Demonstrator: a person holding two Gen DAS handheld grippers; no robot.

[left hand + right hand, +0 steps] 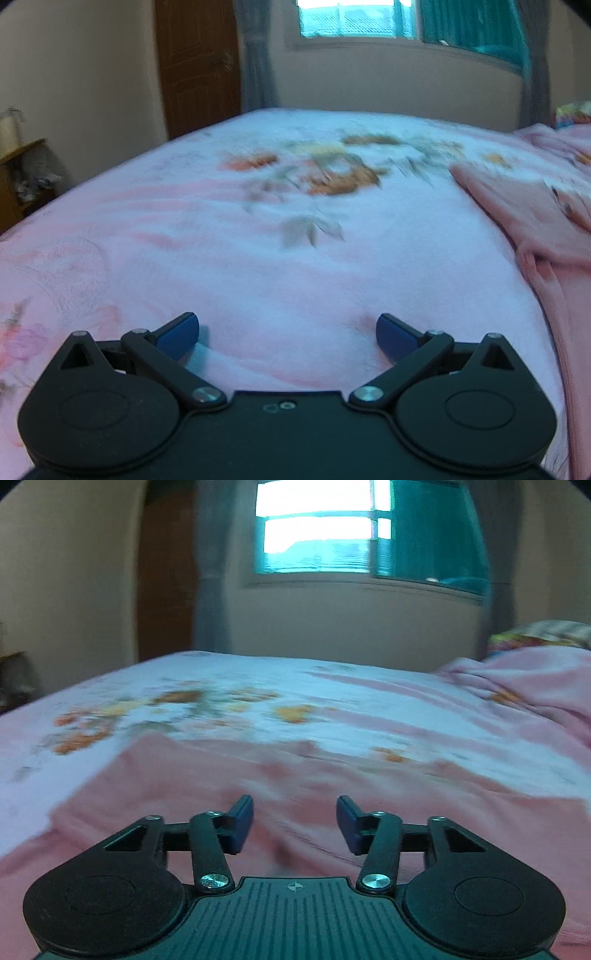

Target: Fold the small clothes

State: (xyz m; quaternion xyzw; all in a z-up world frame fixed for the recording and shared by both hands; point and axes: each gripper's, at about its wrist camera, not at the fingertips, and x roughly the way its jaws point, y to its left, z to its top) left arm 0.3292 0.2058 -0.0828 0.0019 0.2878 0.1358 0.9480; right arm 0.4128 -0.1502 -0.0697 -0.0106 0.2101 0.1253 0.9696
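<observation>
- Currently, left wrist view: the left gripper [287, 334] hangs over bare bedspread [258, 280], fingers wide apart, nothing between them. The pink garment [524, 218] lies at right frame edge, rumpled.
- Right wrist view: the right gripper [294, 821] has fingers apart, empty, above the garment [207, 786] filling lower frame. Folding appears unfinished; edges look uneven.

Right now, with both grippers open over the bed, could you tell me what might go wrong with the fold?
The right gripper hangs open over the pink garment with nothing pinched, so closing here may grab the bedsheet too. The left gripper faces bare sheet; the garment lies off to its right, so it may miss the edge.
</observation>
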